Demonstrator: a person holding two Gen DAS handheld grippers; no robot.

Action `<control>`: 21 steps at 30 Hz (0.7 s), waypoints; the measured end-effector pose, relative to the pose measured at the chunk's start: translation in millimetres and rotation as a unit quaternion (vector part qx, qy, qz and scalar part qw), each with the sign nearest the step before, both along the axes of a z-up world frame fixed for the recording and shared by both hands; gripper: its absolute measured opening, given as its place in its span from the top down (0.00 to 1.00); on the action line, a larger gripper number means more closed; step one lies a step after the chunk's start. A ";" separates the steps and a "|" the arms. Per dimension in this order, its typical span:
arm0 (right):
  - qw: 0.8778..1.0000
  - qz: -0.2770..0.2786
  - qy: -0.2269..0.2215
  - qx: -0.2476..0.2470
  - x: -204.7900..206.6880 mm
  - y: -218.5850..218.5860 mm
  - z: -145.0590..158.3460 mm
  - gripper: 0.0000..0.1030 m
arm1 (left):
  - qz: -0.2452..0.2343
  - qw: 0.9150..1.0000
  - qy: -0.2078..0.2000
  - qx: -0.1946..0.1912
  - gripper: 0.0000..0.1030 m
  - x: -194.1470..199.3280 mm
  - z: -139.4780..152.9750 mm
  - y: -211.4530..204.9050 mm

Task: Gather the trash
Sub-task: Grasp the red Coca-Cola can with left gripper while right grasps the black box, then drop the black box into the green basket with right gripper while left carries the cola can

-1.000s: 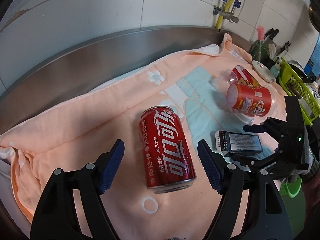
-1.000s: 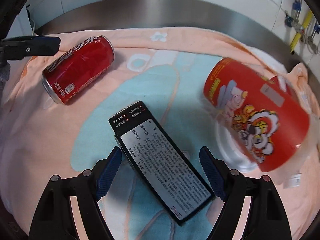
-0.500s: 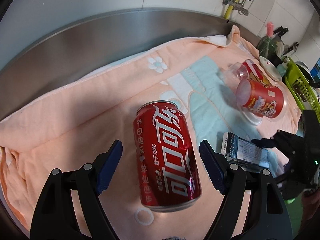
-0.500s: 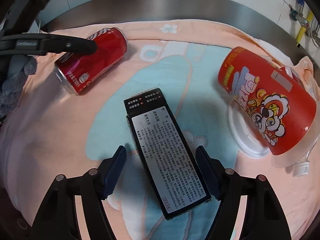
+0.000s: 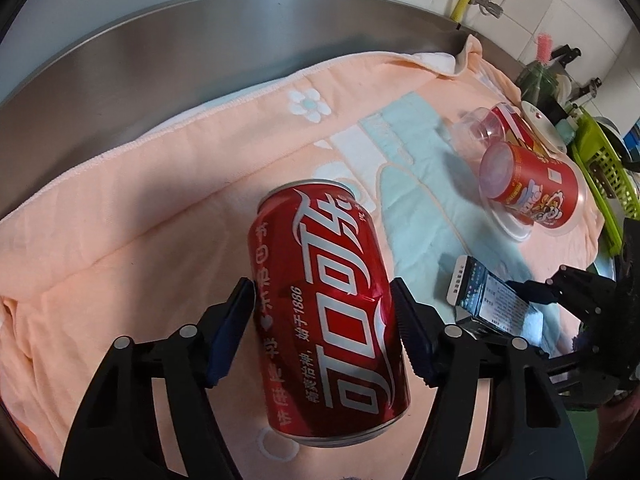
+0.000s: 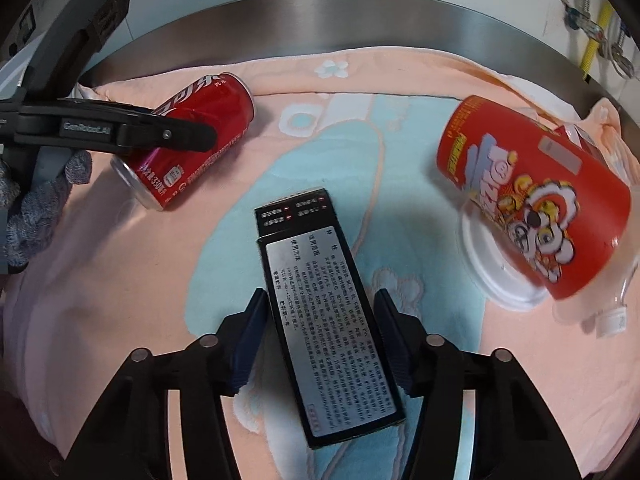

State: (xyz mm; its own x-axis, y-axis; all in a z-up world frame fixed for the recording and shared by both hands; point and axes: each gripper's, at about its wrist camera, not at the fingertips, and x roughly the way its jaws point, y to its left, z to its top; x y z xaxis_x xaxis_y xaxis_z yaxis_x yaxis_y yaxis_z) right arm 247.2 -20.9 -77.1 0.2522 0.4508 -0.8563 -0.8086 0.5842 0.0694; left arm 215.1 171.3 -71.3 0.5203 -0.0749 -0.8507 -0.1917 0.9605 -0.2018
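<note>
Both jaws closing: left around can (image 5: 326, 312), right around box (image 6: 332, 320).

Glossy metal can (image 5: 326, 312); soft terry cloth towel (image 5: 160, 208); brushed steel counter (image 5: 140, 68); shiny cardboard box (image 6: 324, 320).

A: Lighting in both wrist views is even and fairly bright, apparently from overhead; colours read clean on the peach towel (image 5: 168, 216).

B: Shadows soft. The cola can (image 5: 332, 312) casts a dull patch on the towel to its left. Glare?

A: Streaks on the can's red side, a sheen on the steel bench (image 6: 320, 20) rim, and the silver label of the black box (image 6: 328, 320) is shiny.

B: Strong fisheye: bench edge bows, corners vignette black. Red snack tub (image 6: 536, 200) is slightly motion-blurred; the near fingers (image 6: 250, 340) are soft.
</note>
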 end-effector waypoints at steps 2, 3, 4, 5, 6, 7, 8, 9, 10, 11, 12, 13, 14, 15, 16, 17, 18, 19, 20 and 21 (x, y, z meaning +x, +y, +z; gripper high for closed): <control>1.000 -0.007 0.002 0.006 -3.8 -3.8 1.1 0.52 | 0.000 1.000 -0.002 0.001 0.36 0.3 -0.2 -1.3; 1.000 -0.012 0.002 0.008 -5.8 -5.9 1.6 0.53 | 0.001 1.000 -0.005 0.001 0.36 -0.3 0.0 -1.4; 1.000 -0.017 0.003 0.010 -7.6 -7.7 2.3 0.55 | 0.001 1.000 -0.006 0.001 0.36 -0.6 0.2 -1.6; 1.000 -0.022 0.005 0.013 -9.9 -10.1 3.1 0.56 | 0.000 1.000 -0.007 0.001 0.37 -1.3 0.4 -2.8; 0.999 -0.027 0.008 0.021 -13.9 -14.2 5.2 0.56 | -0.001 1.000 -0.007 0.002 0.37 -1.7 0.5 -3.3; 0.999 -0.030 0.007 0.025 -16.4 -16.6 6.6 0.57 | 0.000 1.000 -0.008 0.002 0.37 -3.2 1.1 -4.1; 0.999 -0.035 0.007 0.028 -19.3 -18.9 8.0 0.57 | -0.002 1.000 -0.010 -0.001 0.38 -4.6 1.8 -5.3; 0.999 -0.041 0.007 0.031 -23.2 -22.6 10.1 0.57 | -0.004 1.000 -0.013 -0.004 0.40 -6.1 2.8 -5.5; 0.998 -0.046 0.007 0.036 -25.7 -26.4 11.8 0.57 | -0.006 1.000 -0.015 -0.006 0.41 -8.0 4.2 -7.6; 0.998 -0.051 0.007 0.042 -29.1 -29.9 14.1 0.57 | -0.008 1.000 -0.018 -0.007 0.41 -9.7 5.8 -9.9; 0.997 -0.060 0.008 0.049 -33.5 -35.6 16.9 0.57 | -0.013 1.000 -0.022 -0.009 0.41 -12.1 8.6 -13.9; 0.997 -0.064 0.008 0.052 -36.3 -38.6 18.3 0.57 | -0.018 0.999 -0.026 -0.008 0.42 -14.1 11.0 -17.2; 0.996 -0.071 0.006 0.058 -41.0 -44.6 20.8 0.57 | -0.021 0.999 -0.028 -0.008 0.42 -15.8 12.9 -19.4; 0.995 -0.077 0.005 0.063 -44.6 -50.0 22.8 0.57 | -0.028 0.999 -0.033 -0.009 0.42 -18.5 16.9 -24.6; 0.994 -0.082 0.005 0.067 -48.0 -55.4 24.4 0.57 | -0.034 0.999 -0.037 -0.009 0.42 -20.8 19.8 -28.6; 0.993 -0.093 0.004 0.072 -52.7 -63.5 26.1 0.57 | -0.043 0.998 -0.043 -0.009 0.42 -24.2 24.6 -35.6; 0.992 -0.101 0.004 0.074 -56.8 -69.5 27.2 0.57 | -0.051 0.998 -0.047 -0.009 0.42 -27.1 28.0 -40.3; 0.991 -0.107 0.002 0.075 -58.5 -73.6 28.1 0.57 | -0.059 0.997 -0.052 -0.009 0.42 -30.1 31.5 -46.6; 0.990 -0.116 -0.002 0.076 -62.0 -80.3 29.4 0.57 | -0.066 0.996 -0.055 -0.011 0.42 -33.2 34.4 -53.4; 0.989 -0.128 -0.005 0.079 -66.2 -89.9 31.7 0.57 | -0.073 0.996 -0.056 -0.013 0.42 -34.8 36.3 -58.9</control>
State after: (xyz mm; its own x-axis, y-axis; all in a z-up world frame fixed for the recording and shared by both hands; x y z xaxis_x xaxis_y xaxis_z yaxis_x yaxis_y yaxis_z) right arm 181.0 -110.9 -45.4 0.3843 0.4991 -0.7766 -0.6361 0.7528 0.1690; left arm 180.3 112.5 -35.0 0.5943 -0.1779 -0.7843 -0.0248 0.9707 -0.2391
